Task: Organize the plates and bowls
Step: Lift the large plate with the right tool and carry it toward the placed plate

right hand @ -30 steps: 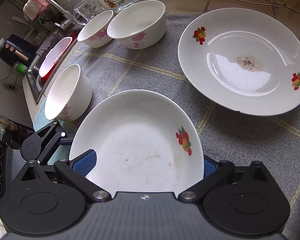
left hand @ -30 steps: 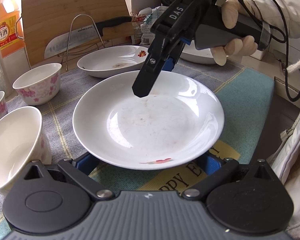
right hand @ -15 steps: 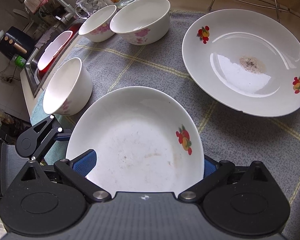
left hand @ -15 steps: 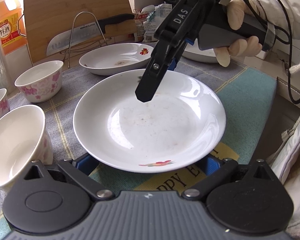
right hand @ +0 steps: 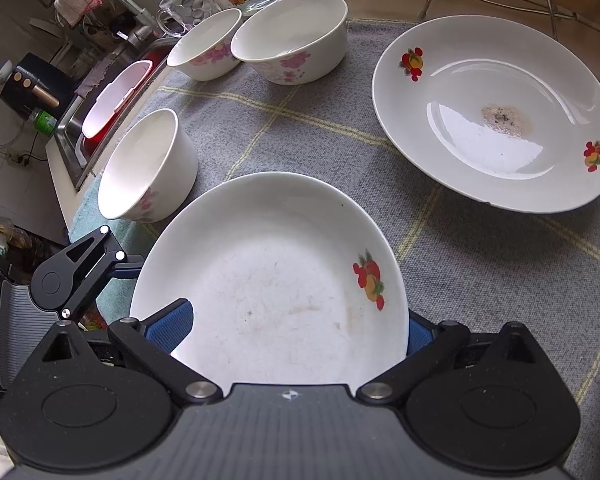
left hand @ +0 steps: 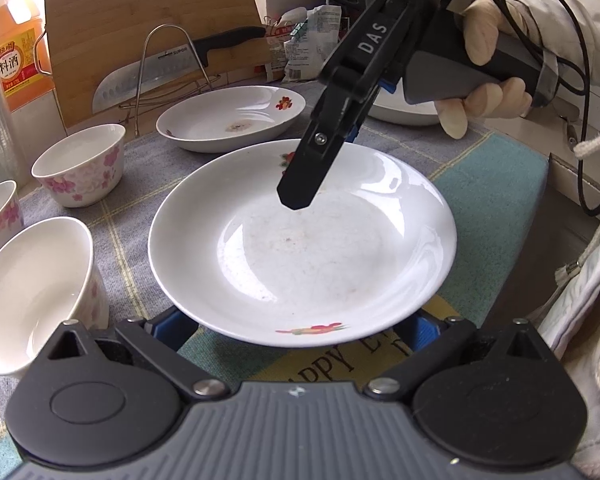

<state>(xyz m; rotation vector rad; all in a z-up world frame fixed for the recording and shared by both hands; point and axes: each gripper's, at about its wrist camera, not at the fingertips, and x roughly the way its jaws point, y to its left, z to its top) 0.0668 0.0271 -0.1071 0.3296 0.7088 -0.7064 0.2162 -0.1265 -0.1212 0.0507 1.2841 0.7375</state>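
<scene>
A white plate with fruit prints sits over both grippers' jaws, raised a little above the grey cloth; it also shows in the right wrist view. My left gripper has its blue pads spread wide under the plate's near rim. My right gripper has its pads wide at the opposite rim; its upper finger reaches over the plate. A second fruit plate with dark crumbs lies on the cloth beyond. Three floral bowls stand at the left.
A sink with a red-and-white dish lies past the bowls. A cutting board, a knife on a wire rack and an orange bottle stand at the back. Another white dish sits behind the right gripper.
The plate has shifted slightly toward the second fruit plate and the right gripper has risen a little. Both grippers stay spread at its rims.
</scene>
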